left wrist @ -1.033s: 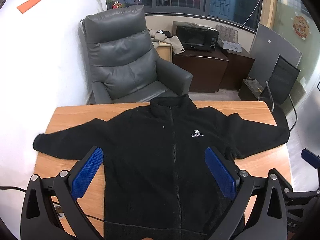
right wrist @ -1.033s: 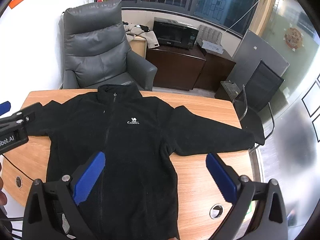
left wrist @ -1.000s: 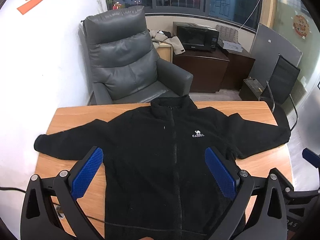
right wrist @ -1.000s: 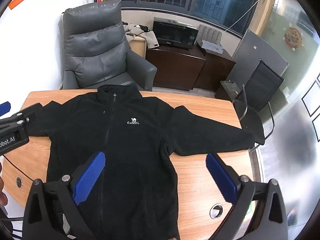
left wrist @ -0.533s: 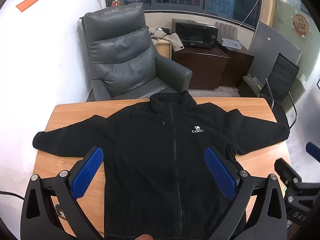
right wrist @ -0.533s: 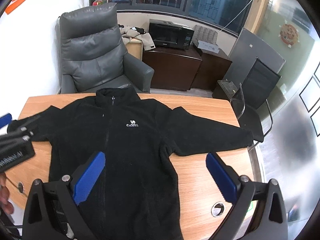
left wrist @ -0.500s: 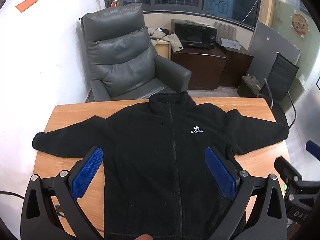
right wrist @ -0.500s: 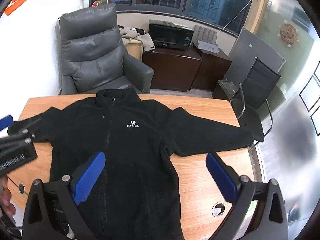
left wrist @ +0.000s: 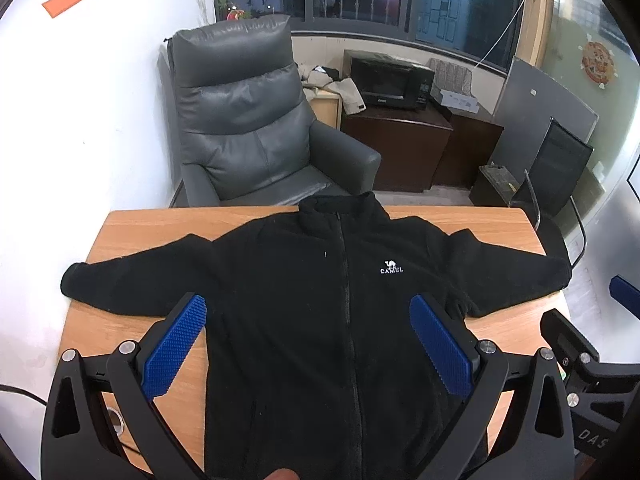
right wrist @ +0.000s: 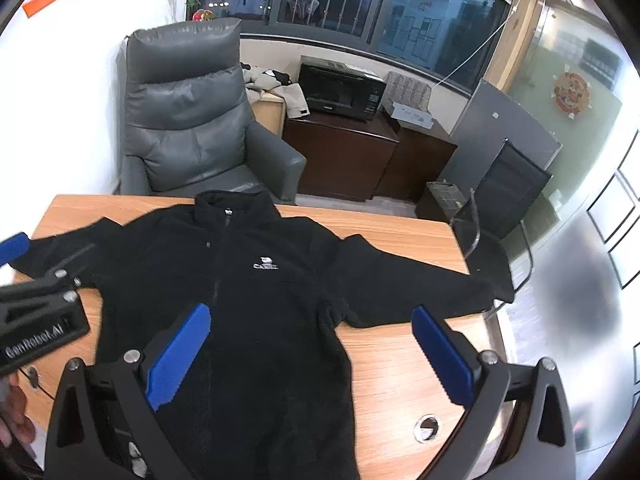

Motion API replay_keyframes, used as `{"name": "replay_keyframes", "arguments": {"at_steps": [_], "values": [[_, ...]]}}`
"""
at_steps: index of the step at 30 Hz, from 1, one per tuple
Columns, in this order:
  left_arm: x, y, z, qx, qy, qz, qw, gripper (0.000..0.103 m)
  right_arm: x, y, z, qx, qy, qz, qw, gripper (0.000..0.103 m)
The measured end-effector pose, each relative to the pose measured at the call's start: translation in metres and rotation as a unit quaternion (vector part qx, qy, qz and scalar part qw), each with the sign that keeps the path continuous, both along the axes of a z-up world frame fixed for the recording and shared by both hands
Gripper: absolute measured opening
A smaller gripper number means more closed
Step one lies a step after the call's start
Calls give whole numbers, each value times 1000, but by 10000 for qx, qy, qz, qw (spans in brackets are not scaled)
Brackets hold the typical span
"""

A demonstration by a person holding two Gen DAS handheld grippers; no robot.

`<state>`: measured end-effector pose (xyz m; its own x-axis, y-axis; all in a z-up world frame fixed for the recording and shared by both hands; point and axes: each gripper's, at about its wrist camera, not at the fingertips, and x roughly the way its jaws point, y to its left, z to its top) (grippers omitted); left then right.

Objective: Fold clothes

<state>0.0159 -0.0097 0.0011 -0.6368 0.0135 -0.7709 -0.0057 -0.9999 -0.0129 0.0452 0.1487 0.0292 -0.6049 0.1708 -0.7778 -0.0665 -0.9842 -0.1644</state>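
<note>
Lying face up and zipped on the wooden table (left wrist: 136, 220), the black fleece jacket (left wrist: 320, 304) has both sleeves stretched straight out to left and right, its collar at the far edge and its hem at the near one. That spread looks deliberate: a garment laid flat and symmetric gives clean lines to fold along.

No fold shows yet, so I judge the task to be at its very start. The left gripper (left wrist: 308, 344) hangs above the jacket's near half with its blue pads wide apart and nothing between them. The right gripper (right wrist: 312, 354) is likewise released, its jaws spread over the jacket's right side and the bare wood beneath the right sleeve (right wrist: 420, 280). Neither touches the cloth. In the right wrist view the left tool's body sits at the left edge, over the left sleeve.

Each tool seems held high and back so its camera takes in the whole garment before a grasp point is chosen. The cuffs are the likely first targets; the right cuff droops past the table's right edge, near a black office chair (right wrist: 516, 192). Thick fleece may bunch if pinched too shallowly.
</note>
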Motion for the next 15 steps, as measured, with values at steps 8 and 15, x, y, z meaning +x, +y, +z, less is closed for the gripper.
{"name": "replay_keyframes", "arguments": {"at_steps": [8,15], "values": [[3,1,6,-75,223,257,9994,103,-3,8,3,-72,138,16,9999,103],[5,22,23,-312,451,520,9971,103,-7,26,15,-95,423,236,9988,103]]}}
